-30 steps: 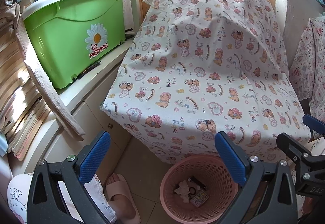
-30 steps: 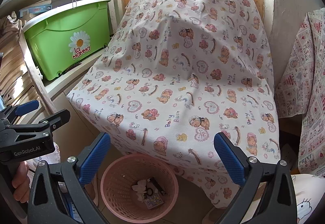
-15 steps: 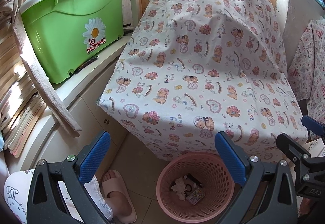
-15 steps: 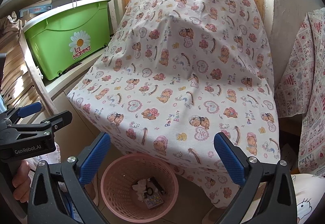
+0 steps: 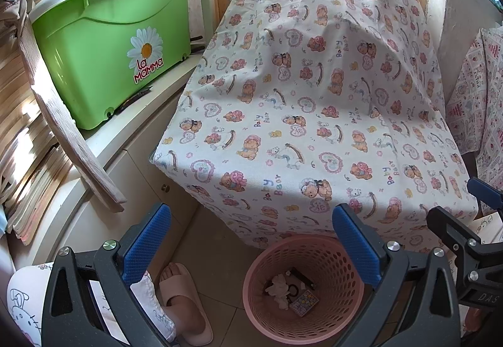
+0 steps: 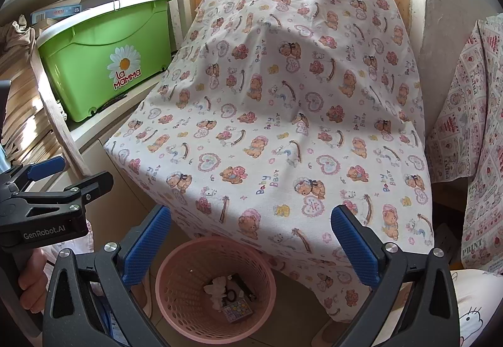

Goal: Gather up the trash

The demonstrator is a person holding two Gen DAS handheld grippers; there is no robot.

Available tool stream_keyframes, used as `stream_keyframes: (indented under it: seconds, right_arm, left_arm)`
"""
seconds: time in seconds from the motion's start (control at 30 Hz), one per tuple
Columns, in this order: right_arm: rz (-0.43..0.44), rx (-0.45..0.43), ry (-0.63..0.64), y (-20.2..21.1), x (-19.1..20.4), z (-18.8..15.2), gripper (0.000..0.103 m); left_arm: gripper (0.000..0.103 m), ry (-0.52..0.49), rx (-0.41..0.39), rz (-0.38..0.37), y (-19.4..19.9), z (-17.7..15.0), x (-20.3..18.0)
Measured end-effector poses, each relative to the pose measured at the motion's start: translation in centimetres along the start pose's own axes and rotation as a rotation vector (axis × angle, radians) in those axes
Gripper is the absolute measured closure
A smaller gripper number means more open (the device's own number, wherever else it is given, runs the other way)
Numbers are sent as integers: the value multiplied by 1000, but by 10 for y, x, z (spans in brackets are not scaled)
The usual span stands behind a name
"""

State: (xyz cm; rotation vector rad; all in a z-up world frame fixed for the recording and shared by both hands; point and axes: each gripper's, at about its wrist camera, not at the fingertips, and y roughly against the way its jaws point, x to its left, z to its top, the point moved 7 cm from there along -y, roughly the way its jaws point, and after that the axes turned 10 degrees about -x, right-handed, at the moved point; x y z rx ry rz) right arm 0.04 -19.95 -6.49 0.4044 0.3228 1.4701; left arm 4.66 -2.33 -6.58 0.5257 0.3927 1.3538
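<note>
Trash sits at the bottom of the round pink perforated plastic basket (image 6: 213,284): a crumpled white tissue wad (image 6: 217,287), a small printed cardboard packet (image 6: 238,310) and something dark beside them, too small to identify. The basket stands on the tiled floor, tucked just under the hanging edge of the white cotton cloth printed with bears and hearts (image 6: 283,114). So some pieces are already collected, by the look of it. No loose litter shows on the cloth or on the visible floor, so what remains is hard to judge.

Both tools hover above the basket. The left gripper (image 5: 251,249) has its blue pads spread wide and empty; the right gripper (image 6: 250,248) too, nothing between the fingers.

Writing now: the cloth repeats "Baby Bear". The green plastic storage tub with a white lid (image 6: 107,64) on the shelf reads "La Mamma" under a daisy. The left gripper's body, seen from the right, says "GenRobot.AI". A second patterned fabric (image 6: 471,139) at the right shows "PRINT".
</note>
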Motion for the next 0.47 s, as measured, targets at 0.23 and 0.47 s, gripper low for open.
stream_keyframes:
  seconds: [0.23, 0.47]
  right_arm:
    - [2, 0, 3, -1, 0, 0, 0]
    - [2, 1, 1, 0, 1, -1, 0]
  left_arm:
    - [2, 0, 0, -5, 0, -1, 0]
    - [2, -11, 13, -4, -2, -3, 1]
